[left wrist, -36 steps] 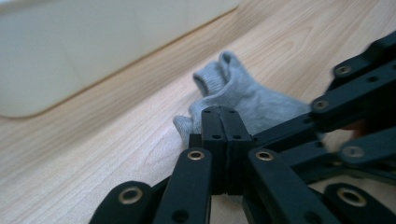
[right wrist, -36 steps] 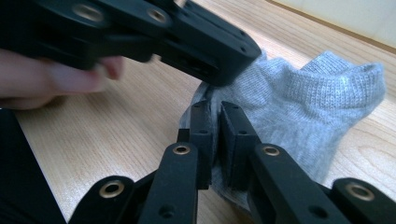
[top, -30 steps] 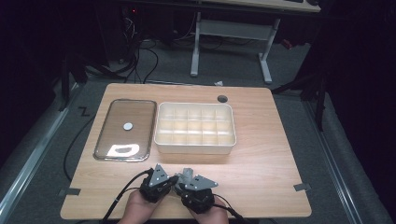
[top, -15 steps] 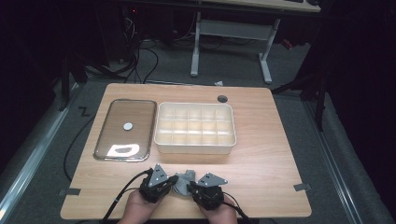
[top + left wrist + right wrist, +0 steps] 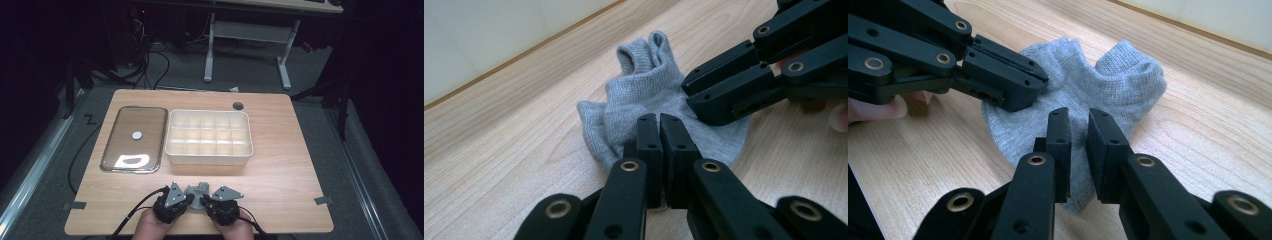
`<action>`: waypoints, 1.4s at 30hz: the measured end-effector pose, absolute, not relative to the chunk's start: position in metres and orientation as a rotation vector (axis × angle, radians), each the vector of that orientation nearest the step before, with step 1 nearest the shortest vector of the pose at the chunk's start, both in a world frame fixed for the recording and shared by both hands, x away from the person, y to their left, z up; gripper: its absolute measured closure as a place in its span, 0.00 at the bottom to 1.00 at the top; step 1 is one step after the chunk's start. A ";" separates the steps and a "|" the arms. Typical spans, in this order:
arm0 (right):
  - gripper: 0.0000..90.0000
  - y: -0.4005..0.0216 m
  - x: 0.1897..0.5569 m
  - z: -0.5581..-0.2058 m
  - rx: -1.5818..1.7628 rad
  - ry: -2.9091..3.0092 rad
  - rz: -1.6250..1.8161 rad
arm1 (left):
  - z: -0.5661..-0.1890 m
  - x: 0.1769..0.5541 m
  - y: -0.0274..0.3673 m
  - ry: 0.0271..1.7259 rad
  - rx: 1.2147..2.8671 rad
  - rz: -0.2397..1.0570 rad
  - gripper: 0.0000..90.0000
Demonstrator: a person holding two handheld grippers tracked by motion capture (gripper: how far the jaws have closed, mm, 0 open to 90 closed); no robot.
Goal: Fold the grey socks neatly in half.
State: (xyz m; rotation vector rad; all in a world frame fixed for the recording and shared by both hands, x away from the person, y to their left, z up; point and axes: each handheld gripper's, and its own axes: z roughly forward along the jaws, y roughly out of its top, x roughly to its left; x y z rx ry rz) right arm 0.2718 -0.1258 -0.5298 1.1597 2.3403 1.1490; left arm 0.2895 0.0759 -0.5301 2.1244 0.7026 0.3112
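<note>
A small grey ankle sock (image 5: 200, 190) lies crumpled on the wooden table (image 5: 292, 167) near its front edge, between my two hands. My left gripper (image 5: 659, 131) is shut on the sock's (image 5: 644, 92) near edge. My right gripper (image 5: 1078, 127) pinches the sock (image 5: 1108, 82) from the opposite side, its jaws a narrow slit apart with fabric in between. In the high view the left gripper (image 5: 188, 201) and the right gripper (image 5: 205, 202) nearly meet over the sock. Each gripper view shows the other gripper clamped on the cloth.
A cream compartment box (image 5: 208, 158) stands at mid table, its cells looking bare. A glass-topped metal lid or tray (image 5: 134, 135) lies to its left. A round cable hole (image 5: 238, 105) sits at the back edge. Dark floor, cables and desk legs lie beyond.
My right gripper has shifted a little to the right, so more grey sock shows between the two grippers. The left gripper has stayed put.
</note>
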 end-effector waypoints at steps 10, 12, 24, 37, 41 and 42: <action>0.70 -0.138 0.271 -0.517 1.279 2.305 1.185 | -0.533 0.290 0.078 0.693 2.110 0.300 0.98; 0.65 -0.138 0.272 -0.520 1.332 2.314 1.194 | -0.533 0.290 0.079 0.693 2.112 0.297 0.98; 0.71 -0.134 0.278 -0.529 1.413 2.364 1.194 | -0.533 0.290 0.079 0.692 2.111 0.300 0.97; 0.90 -0.125 0.267 -0.510 1.266 2.341 1.209 | -0.533 0.290 0.079 0.693 2.110 0.298 0.97; 0.90 -0.120 0.264 -0.505 1.232 2.348 1.212 | -0.533 0.290 0.078 0.693 2.109 0.300 0.97; 0.90 -0.119 0.264 -0.504 1.221 2.348 1.214 | -0.533 0.290 0.078 0.693 2.109 0.301 0.97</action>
